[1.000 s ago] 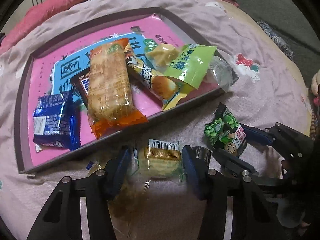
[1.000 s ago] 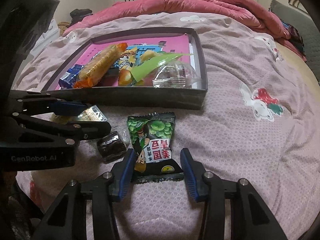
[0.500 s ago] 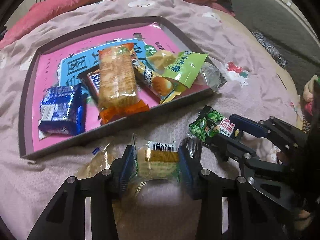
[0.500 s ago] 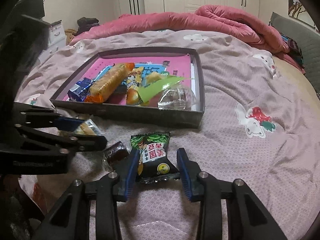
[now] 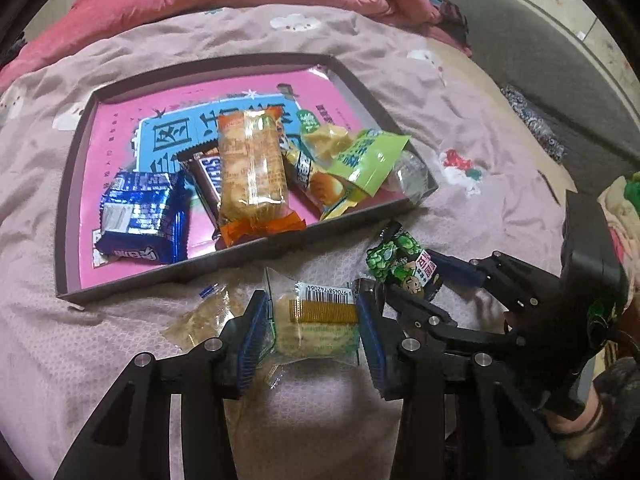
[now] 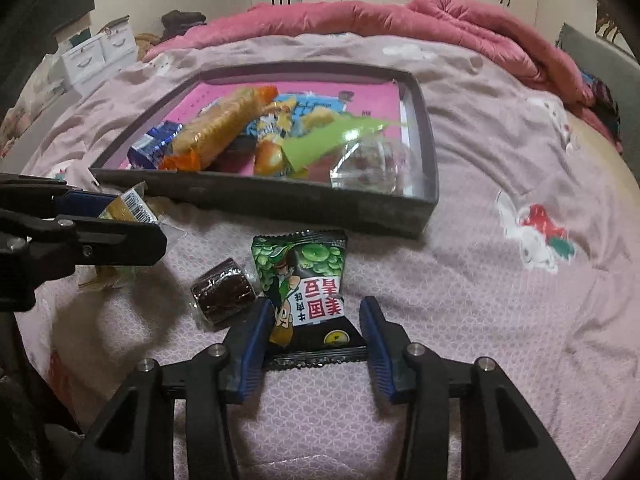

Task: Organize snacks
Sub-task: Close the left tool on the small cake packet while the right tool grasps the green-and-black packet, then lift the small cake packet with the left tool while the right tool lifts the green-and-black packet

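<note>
A dark grey tray [image 5: 224, 268] with a pink lining lies on the bed and holds several snack packets. My left gripper [image 5: 312, 308] is shut on a clear-wrapped yellow cake packet [image 5: 316, 332] with a barcode, held just above the bed in front of the tray's near wall. To its right, my right gripper [image 6: 316, 308] grips a green pea packet [image 6: 304, 268] by its black lower end. Its jaws are opening, with the pads still against the packet. In the left wrist view the right gripper [image 5: 416, 280] and pea packet [image 5: 400, 264] show at right.
A clear-wrapped brownish snack [image 5: 200, 316] and a dark brown wrapped cake [image 6: 224, 292] lie loose on the pink bed cover between the grippers. A blue packet [image 5: 140, 216], an orange-ended cracker packet [image 5: 252, 176] and a green pouch [image 5: 368, 160] lie in the tray. A red quilt [image 6: 400, 16] is bunched behind.
My left gripper closed on the yellow cake packet and rose with it, away from the bed. The right gripper tightened around the pea packet and stayed about where it was.
</note>
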{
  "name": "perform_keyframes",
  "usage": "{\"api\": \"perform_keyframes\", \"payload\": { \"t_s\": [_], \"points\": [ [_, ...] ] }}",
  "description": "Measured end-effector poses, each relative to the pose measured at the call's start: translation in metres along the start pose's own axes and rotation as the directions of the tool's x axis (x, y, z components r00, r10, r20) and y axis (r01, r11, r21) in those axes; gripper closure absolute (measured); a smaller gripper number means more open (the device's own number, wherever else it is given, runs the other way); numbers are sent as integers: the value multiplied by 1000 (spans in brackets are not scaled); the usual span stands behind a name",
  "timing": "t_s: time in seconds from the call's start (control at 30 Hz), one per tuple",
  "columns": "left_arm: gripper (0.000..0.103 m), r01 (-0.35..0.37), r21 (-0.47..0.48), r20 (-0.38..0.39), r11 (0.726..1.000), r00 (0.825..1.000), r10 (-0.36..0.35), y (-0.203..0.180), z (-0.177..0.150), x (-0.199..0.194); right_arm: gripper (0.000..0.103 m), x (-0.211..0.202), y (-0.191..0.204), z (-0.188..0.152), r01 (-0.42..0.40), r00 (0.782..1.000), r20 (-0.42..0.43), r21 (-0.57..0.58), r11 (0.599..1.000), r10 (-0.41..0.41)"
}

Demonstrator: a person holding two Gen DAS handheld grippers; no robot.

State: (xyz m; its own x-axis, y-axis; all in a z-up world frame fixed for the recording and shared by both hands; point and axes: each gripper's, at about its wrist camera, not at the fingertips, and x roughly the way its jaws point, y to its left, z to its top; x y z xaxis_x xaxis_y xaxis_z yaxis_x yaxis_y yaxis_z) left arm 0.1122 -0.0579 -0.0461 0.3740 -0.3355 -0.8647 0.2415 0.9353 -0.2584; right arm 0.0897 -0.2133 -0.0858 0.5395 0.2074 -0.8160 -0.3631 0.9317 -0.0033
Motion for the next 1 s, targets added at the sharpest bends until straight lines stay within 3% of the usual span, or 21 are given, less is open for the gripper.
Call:
{"api": "perform_keyframes", "payload": {
  "t_s": [0.27,0.37,0.47,0.57,0.63,0.7,0.8,1.0],
  "points": [
    [57,20,-35,62,999,998,-18,8,4,-33,64,-46,-2,5,-6,990,142,17,1000,4],
    [57,23,-66,82,998,996,-18,17,7,-42,99,-51,2,9,-10,988,156,-1,1000,10],
    [57,18,-79,93,997,996,-11,24,8,-46,99,-40,-4,5,-6,995,96,20,1000,4],
    [57,20,-85,94,996,995,-12,27,8,-47,96,-32,-9,3,-23,998,51,24,999,22],
    [57,23,-83,93,996,996,-15,27,8,-47,83,-34,-11,3,-22,998,58,29,999,20],
    [57,26,-81,92,996,996,-18,26,8,-46,52,-36,-11,3,-29,997,70,36,999,26],
    [57,28,-73,91,997,996,-22,25,8,-46,49,-36,-11,5,-66,995,79,51,997,62],
    [57,31,-73,87,997,996,-24,24,8,-44,49,-16,-4,4,-71,997,-6,43,997,71]
  ]
}}
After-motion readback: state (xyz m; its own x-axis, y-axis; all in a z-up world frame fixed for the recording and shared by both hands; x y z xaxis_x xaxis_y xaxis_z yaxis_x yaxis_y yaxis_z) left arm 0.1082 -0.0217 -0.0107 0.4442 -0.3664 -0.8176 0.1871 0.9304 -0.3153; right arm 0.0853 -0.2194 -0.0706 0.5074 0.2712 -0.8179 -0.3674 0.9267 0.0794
